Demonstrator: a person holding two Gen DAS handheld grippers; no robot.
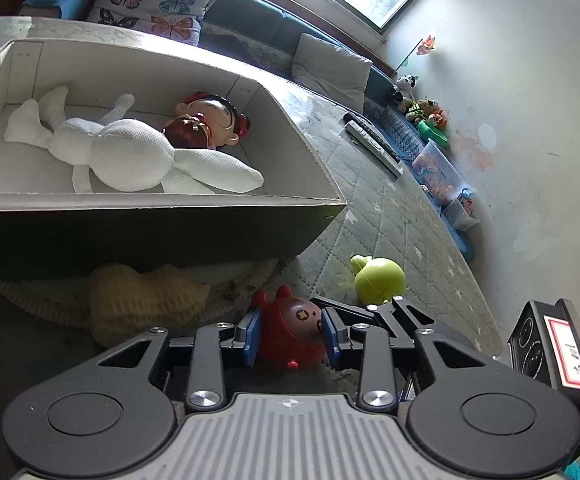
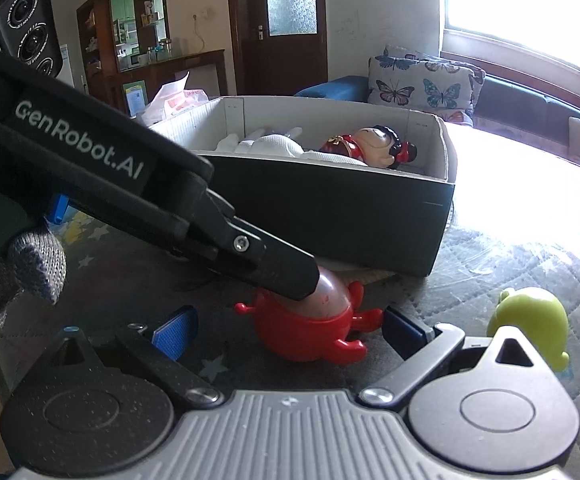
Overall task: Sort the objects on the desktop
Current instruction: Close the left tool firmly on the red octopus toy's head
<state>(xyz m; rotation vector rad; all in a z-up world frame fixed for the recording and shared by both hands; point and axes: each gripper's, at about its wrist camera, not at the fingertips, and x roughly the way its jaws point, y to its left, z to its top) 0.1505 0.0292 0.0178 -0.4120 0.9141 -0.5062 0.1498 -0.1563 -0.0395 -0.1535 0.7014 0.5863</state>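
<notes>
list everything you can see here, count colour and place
box: 1, dark outside, white inside, on the mat
white soft toy: 1, in the box
doll: 1, red and black, in the box
red toy: 1, on the mat, between the left fingers
green toy: 1, on the mat, right of the red one
tan soft toy: 1, beside the box
remote: 1, far on the mat
left gripper: closed on the red toy
right gripper: open

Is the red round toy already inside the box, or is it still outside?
Outside. The red toy lies on the grey mat in front of the box, between the left gripper pads.
</notes>
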